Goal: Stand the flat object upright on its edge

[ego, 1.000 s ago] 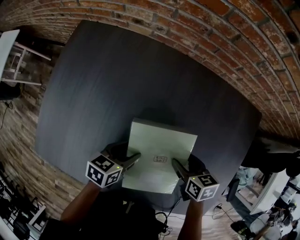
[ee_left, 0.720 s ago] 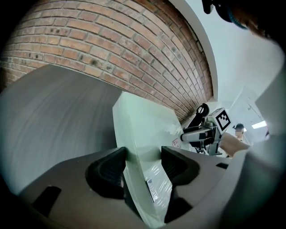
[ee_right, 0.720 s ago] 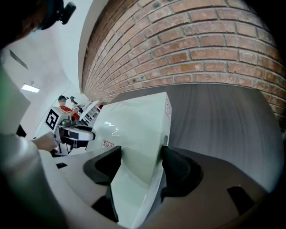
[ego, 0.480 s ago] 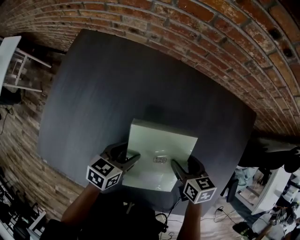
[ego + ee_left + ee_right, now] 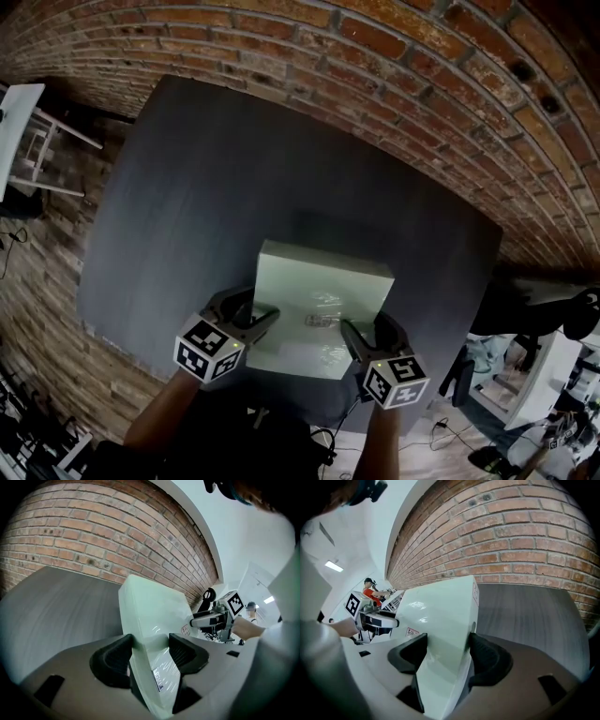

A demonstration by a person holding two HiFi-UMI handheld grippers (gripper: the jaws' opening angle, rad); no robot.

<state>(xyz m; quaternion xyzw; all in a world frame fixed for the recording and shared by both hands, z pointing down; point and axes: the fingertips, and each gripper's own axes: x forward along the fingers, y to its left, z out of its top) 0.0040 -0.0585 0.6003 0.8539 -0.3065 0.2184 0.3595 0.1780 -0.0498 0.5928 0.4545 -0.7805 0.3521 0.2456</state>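
Note:
A flat pale green box [image 5: 319,302] wrapped in clear film is tilted up off the dark grey table [image 5: 234,187], its near edge raised and its far edge lower. My left gripper [image 5: 263,317] is shut on the box's left edge, where the box [image 5: 150,620] fills the gap between both pads. My right gripper [image 5: 352,333] is shut on the right edge, with the box [image 5: 440,620] pinched between its pads. Each gripper view shows the other gripper across the box.
A red brick wall [image 5: 422,75] curves behind the table. A white stool [image 5: 28,131] stands at the far left. The table's near edge [image 5: 281,394] lies just under the box, with cables on the floor below.
Both grippers have lifted the box's near edge higher, so the box stands steeper and looks shorter from above. The grip on both edges is unchanged.

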